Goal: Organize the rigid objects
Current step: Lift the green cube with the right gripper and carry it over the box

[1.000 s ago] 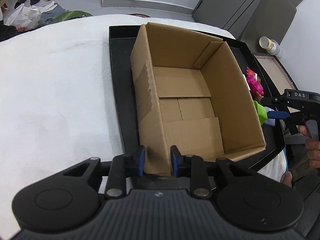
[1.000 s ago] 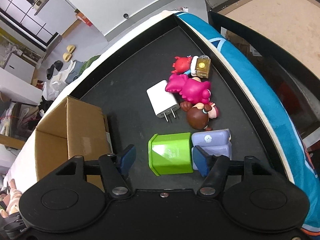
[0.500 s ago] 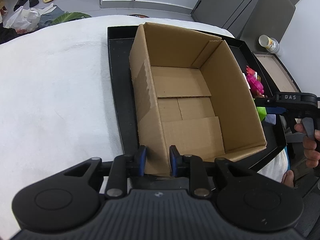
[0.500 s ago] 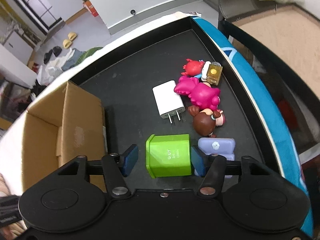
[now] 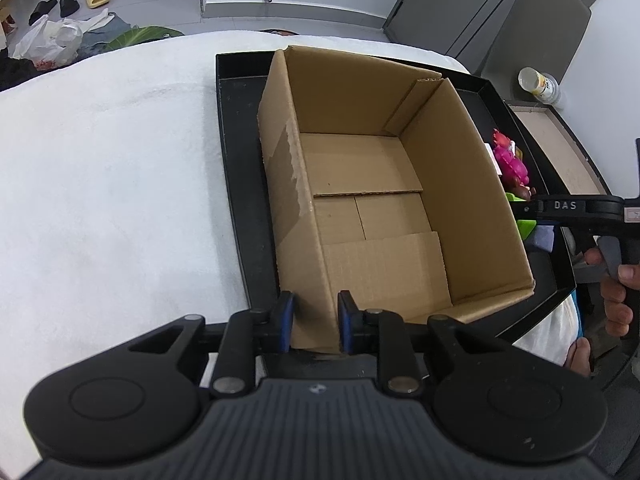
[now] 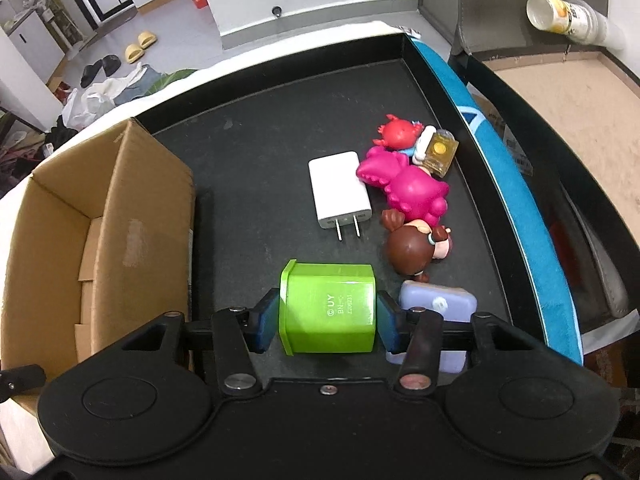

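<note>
An open, empty cardboard box stands on a black tray. My left gripper is shut on the box's near corner wall. In the right wrist view, my right gripper is shut on a green block, its pads touching both sides. Beside it on the tray lie a lilac case, a brown-haired doll, a pink toy, a white charger, a red crab toy and a small yellow bottle. The box stands to the left.
The tray rests on a white cloth-covered table. A blue band edges the tray's right side. A wooden shelf surface with a paper cup lies beyond it. The floor behind holds bags and slippers.
My right gripper has closed its fingers from a wide gap onto the green block and swung a little to the right. My left gripper keeps its hold on the box corner.
</note>
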A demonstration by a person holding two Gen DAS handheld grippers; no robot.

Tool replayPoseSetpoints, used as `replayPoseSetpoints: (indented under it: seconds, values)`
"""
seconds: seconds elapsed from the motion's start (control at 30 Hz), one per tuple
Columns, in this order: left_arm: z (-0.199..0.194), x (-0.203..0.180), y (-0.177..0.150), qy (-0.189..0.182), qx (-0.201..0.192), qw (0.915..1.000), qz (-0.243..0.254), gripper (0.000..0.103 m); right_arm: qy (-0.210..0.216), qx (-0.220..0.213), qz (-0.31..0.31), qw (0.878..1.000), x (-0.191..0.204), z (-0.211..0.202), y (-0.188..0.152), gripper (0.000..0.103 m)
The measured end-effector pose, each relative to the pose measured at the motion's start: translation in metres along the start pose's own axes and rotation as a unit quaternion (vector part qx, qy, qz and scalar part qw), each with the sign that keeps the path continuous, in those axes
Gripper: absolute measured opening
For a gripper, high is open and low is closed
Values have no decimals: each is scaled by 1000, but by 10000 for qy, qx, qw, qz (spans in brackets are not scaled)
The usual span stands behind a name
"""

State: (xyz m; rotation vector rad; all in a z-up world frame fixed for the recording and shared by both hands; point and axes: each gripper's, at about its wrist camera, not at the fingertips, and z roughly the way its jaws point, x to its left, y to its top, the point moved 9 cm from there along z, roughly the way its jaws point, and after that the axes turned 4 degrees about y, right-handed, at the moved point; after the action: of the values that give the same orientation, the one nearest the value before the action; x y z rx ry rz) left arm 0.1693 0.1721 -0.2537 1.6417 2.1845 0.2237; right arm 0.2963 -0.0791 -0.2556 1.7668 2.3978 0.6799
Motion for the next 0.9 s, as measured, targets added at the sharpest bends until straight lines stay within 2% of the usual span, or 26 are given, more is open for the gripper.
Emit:
replayPoseSetpoints:
  seconds: [0.3,0.9]
  values:
    - [-1,0,1,8,-18,10000,-54,23,-42,-82,-275,9996,11,-15,-1,49]
    - [-4,1,-1,-8,-152,9993,-352,23,-188,-403,-874,9952,47,-53,17,49]
